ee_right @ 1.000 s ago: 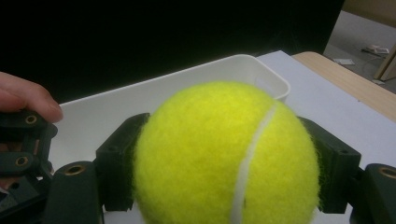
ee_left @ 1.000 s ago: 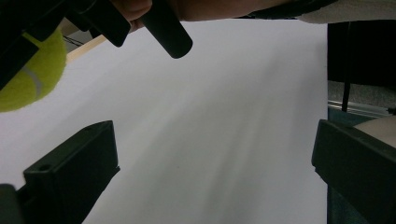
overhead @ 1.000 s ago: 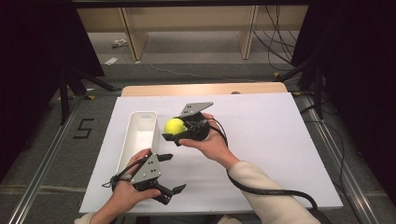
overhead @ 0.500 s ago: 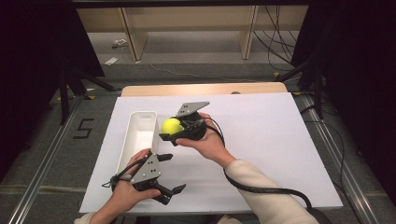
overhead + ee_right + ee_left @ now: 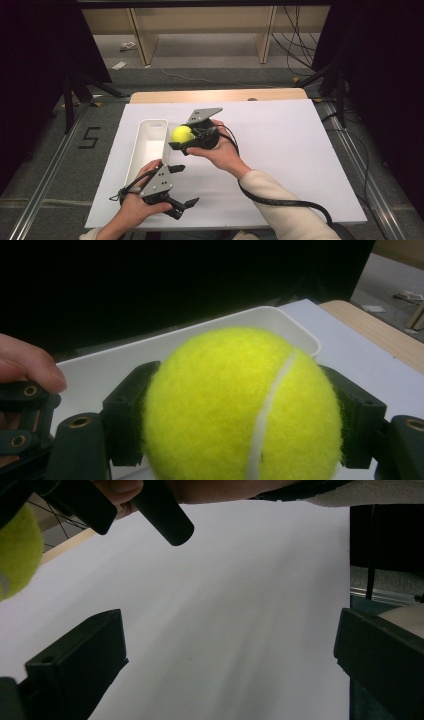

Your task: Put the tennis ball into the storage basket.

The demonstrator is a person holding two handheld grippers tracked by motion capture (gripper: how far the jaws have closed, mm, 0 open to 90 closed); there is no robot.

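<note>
The right claw was clamped on a yellow tennis ball, one black jaw pressed against each side of it, as the right gripper view made plain: the ball sat squarely between the two jaws with its white seam curving down the front. The claw held the ball in the air above the white surface, just beside the right-hand long wall of a white tray, close to the tray's far end. In the right gripper view the tray lay right behind the ball, its rounded rim showing above and to both sides. The person's right hand gripped the body of that claw from beneath, with a grey three-cornered plate on top and a black cable trailing back along the cream sleeve.

The left claw stood wide open and held nothing; its two jaws were spread well apart in the left gripper view, with bare white surface between them. It hovered low over the near part of the surface, just off the tray's near end, held by the left hand. From that view the ball showed at the upper left edge, with the jaws of the right claw beside it
</note>
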